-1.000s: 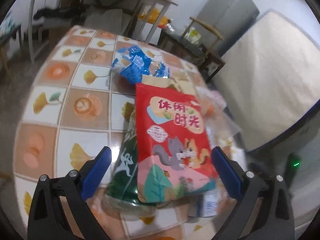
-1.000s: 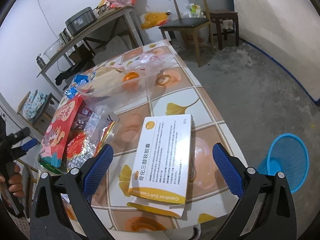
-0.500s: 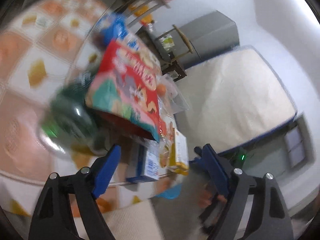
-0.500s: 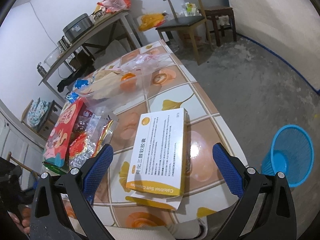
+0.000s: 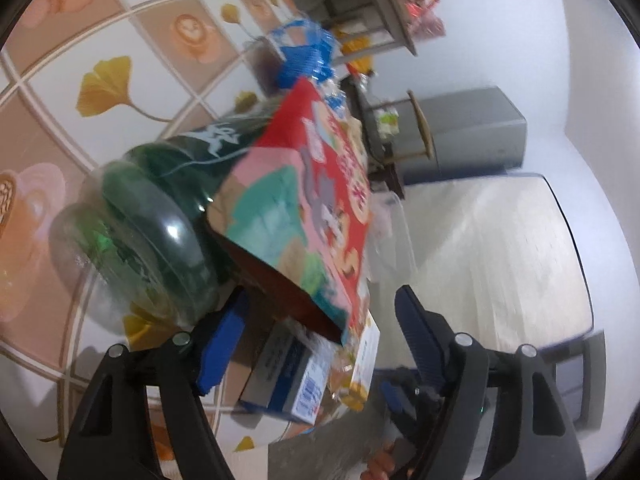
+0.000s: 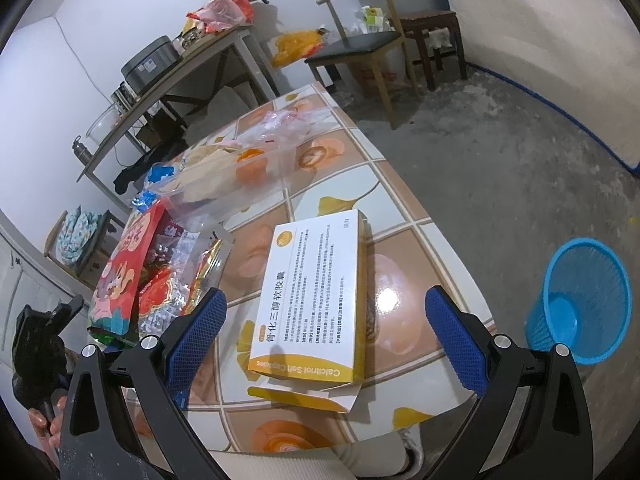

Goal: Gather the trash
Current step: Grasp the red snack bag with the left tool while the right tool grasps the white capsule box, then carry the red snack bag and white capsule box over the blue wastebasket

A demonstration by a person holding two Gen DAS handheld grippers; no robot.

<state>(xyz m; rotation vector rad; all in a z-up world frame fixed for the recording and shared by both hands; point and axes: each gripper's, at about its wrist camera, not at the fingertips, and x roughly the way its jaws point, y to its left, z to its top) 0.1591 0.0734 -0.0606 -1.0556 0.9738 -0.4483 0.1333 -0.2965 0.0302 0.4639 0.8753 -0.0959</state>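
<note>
Left gripper [image 5: 320,320], jaws closing yet unclamped, straddled red snack bag [image 5: 316,208] at 12 o'clock; you needed a deeper bite.

Left claw [image 5: 320,316] rolled, dropped — jaws narrowing.

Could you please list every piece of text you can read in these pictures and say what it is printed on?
"Calcitriol Soft Capsules": yellow band of the white box.
"骨化三醇软胶囊": same box, large characters.
Fine print on that box: too small.
Red snack bag: characters blurred.
Green bottle: white script, unreadable.
</note>
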